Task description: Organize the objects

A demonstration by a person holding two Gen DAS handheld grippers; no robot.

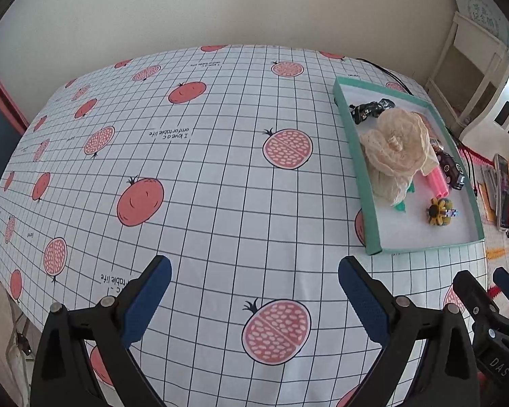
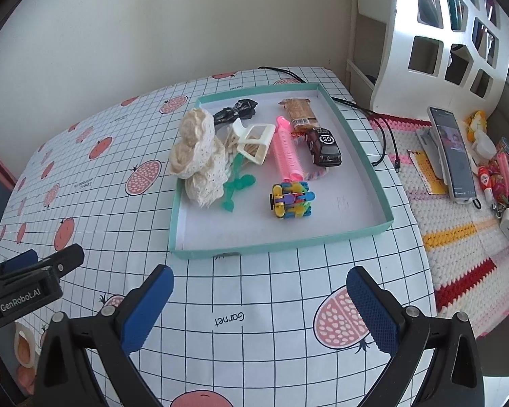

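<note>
Tablecloth (image 2: 254, 291) is showing "Garnet", printed upside down; elsewhere on it "I love a c… comfortable life", partly legible. Left gripper (image 2: 34, 271) body is reading "GenRobot.AI". Right gripper (image 1: 492, 291) is showing "DAS". Toy car (image 2: 324, 147) roof is bearing "CS".

Soft daylight; sharp focus; fisheye-bent, dark corners.

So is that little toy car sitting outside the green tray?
No, the toy car lies inside the tray, near its right wall beside the pink roller.
</note>
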